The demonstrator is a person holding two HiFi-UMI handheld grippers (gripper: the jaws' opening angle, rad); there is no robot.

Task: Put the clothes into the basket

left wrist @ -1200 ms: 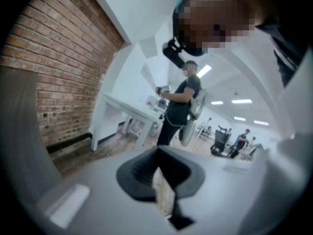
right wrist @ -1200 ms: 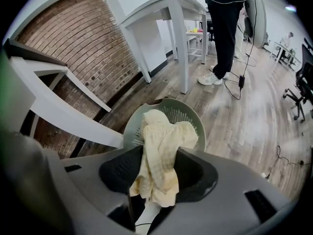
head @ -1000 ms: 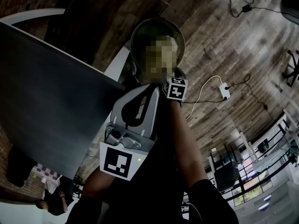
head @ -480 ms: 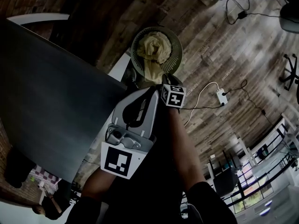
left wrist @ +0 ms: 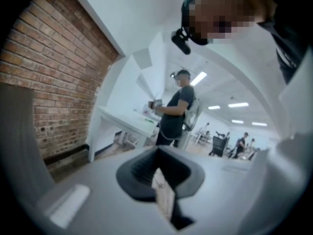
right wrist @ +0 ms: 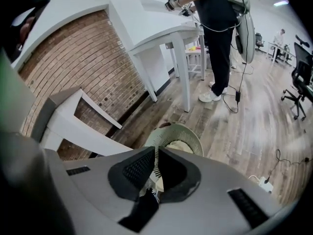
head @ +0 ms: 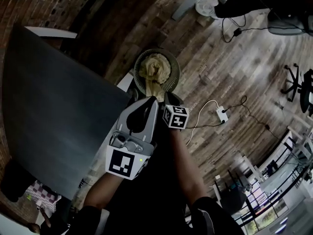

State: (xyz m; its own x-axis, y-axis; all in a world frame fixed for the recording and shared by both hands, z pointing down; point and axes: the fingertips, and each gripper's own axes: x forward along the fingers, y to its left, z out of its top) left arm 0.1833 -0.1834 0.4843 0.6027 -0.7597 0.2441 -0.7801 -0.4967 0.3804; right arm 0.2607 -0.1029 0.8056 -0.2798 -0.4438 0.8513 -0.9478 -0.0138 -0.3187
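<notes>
A round pale green basket [head: 172,65] stands on the wood floor beside the dark table. A yellow cloth [head: 154,70] lies bunched inside it, with one fold draped over the near rim. My left gripper [head: 152,100] hangs above the table's edge, jaws together and nothing in them. The marker cube [head: 175,116] of my right gripper shows beside it. In the right gripper view the basket [right wrist: 190,131] and cloth [right wrist: 179,146] lie below my right gripper [right wrist: 156,153]. Its jaws have just been closing and now meet with nothing between them. The left gripper [left wrist: 157,153] faces level into the room.
A dark table [head: 58,97] fills the left; a white frame [head: 125,80] stands by the basket. A power strip [head: 220,113] and cable lie on the floor, an office chair [head: 299,80] farther right. A person [right wrist: 217,28] stands by a white table [right wrist: 164,35].
Both grippers have risen away from the basket, which now looks smaller and farther below. The yellow cloth stays in the basket.
</notes>
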